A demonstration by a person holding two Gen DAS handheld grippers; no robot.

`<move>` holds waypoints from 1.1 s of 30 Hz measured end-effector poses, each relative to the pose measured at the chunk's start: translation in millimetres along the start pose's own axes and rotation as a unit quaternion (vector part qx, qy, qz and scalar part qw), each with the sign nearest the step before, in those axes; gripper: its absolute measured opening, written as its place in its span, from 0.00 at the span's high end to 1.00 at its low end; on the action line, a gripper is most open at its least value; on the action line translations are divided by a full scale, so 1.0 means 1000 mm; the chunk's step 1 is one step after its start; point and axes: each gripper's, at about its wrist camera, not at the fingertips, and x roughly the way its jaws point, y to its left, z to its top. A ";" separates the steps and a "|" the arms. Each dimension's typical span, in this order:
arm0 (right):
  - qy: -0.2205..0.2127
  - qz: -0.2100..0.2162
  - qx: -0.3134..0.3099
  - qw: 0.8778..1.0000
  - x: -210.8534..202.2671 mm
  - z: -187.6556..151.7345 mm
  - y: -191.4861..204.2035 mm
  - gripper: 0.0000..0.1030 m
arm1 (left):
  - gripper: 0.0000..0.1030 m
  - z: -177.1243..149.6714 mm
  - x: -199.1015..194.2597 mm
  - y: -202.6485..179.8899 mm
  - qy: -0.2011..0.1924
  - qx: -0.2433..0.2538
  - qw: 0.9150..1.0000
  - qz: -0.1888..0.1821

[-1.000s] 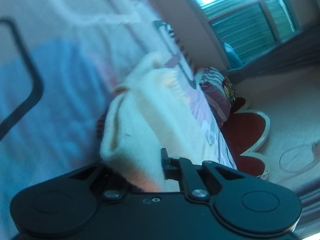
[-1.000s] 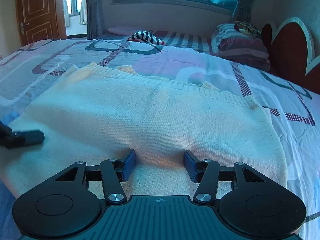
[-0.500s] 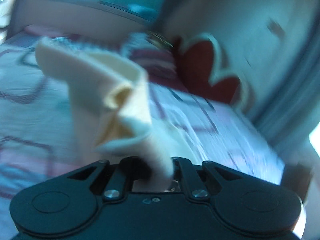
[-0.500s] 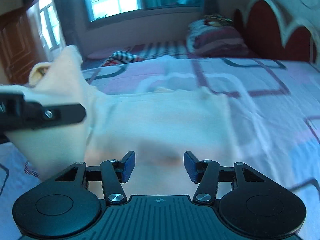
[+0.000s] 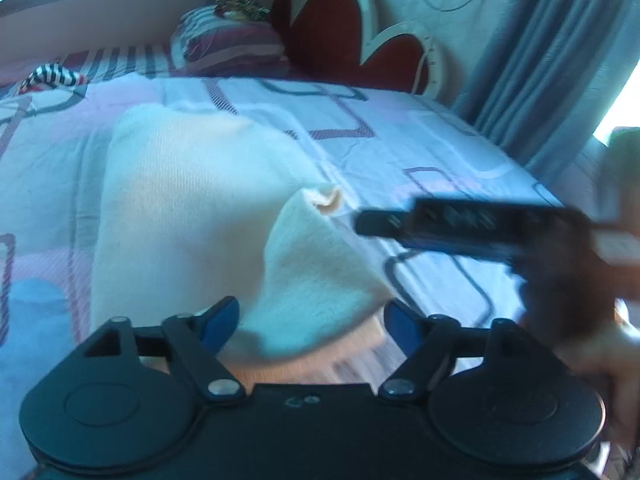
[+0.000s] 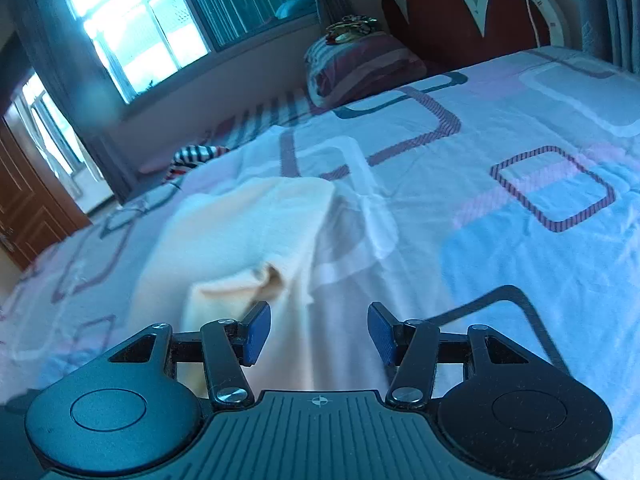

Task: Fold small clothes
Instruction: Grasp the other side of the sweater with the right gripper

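Observation:
A cream knit garment [image 5: 180,208] lies folded on the patterned bedsheet [image 5: 420,148]. One corner of it stands up in a peak [image 5: 316,264] between the fingers of my left gripper [image 5: 312,320]. Those jaws are opening, and the blue pads stand apart from the cloth. My right gripper [image 5: 460,228] shows as a blurred black bar just right of the peak. In the right wrist view the right gripper [image 6: 319,332] is open over the sheet. The garment [image 6: 248,232] lies to its left, with the curled corner [image 6: 268,276] by the left finger [image 6: 256,332].
Striped pillows [image 5: 228,44] and a red scalloped headboard [image 5: 340,32] are at the bed's far end. A striped cloth [image 5: 52,76] lies far left. Curtains [image 5: 560,60] hang at the right. A person's hand [image 5: 600,360] holds the right tool. A window [image 6: 132,40] and door [image 6: 24,208] are beyond.
The left gripper carried a pinched flap of the garment across, laid it down and opened. The right gripper slid right, off the garment's middle to its edge, still open.

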 end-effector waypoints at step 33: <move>0.057 0.065 0.019 0.996 0.055 0.022 0.003 0.75 | 0.52 -0.016 0.005 0.090 0.011 -0.149 0.987 0.053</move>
